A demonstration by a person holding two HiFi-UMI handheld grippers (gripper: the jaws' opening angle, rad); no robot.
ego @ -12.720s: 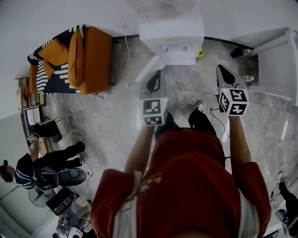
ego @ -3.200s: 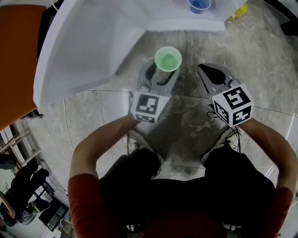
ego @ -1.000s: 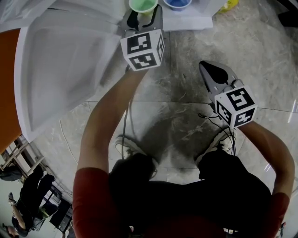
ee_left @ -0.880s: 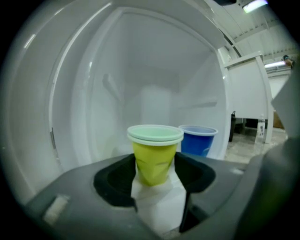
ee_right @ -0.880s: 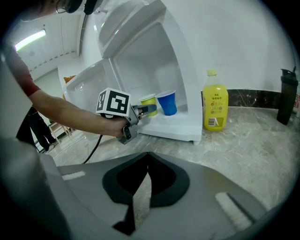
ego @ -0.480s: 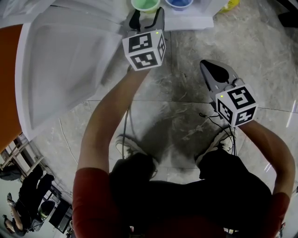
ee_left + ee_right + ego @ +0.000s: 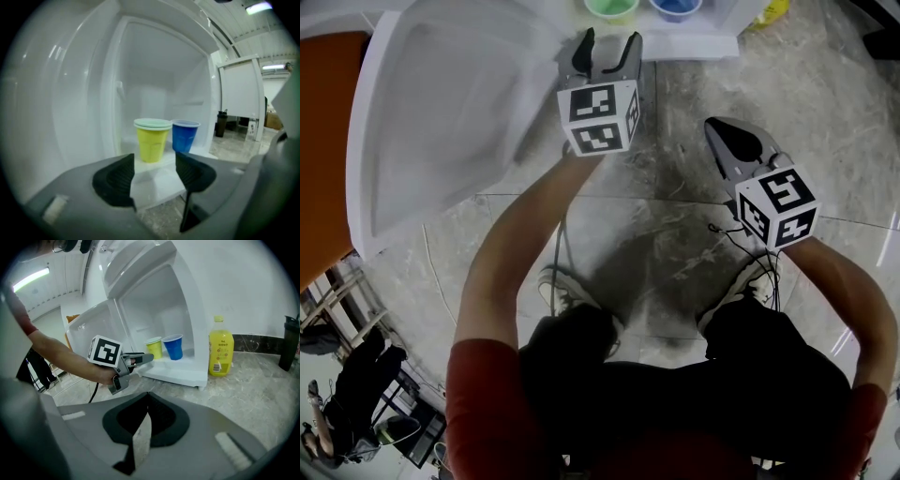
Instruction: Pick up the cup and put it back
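The fridge holds a green-rimmed yellow cup left of a blue cup. Your left gripper has just spread its jaws, empty; your right gripper has its jaws pressed together.

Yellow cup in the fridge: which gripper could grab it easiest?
Left. The left gripper points straight at the yellow cup just ahead; its jaws have just been opening and stand apart, empty. The right gripper hangs back over the floor, jaws together.

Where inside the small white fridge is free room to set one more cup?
Bare: the white fridge floor in front of the yellow plastic cup and the blue plastic cup, up to its front edge. Crowded: behind, where both cups stand side by side.
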